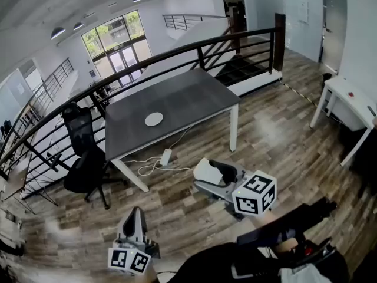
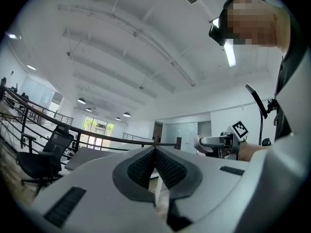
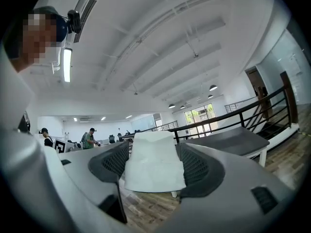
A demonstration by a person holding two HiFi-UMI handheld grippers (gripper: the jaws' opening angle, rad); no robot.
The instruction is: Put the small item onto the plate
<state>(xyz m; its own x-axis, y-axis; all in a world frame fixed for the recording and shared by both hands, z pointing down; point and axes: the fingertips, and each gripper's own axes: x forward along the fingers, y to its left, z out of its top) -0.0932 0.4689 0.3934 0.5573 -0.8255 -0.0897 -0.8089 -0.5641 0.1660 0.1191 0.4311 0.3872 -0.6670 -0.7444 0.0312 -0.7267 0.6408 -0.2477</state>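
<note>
A small round white plate (image 1: 154, 119) lies on the dark grey table (image 1: 194, 93), far ahead of both grippers. My right gripper (image 1: 207, 177) is held level above the wooden floor, shut on a small white block (image 1: 203, 168). In the right gripper view the white block (image 3: 154, 161) fills the gap between the two dark pads and touches both. My left gripper (image 1: 135, 212) is lower left in the head view, well short of the table. Its jaws meet at the tip in the left gripper view (image 2: 155, 150), with nothing between them.
A black office chair (image 1: 82, 152) stands left of the table. A white power strip (image 1: 166, 156) with cables lies on the floor under the table's front edge. A dark railing (image 1: 177, 49) runs behind the table. A white desk (image 1: 347, 99) stands at the right.
</note>
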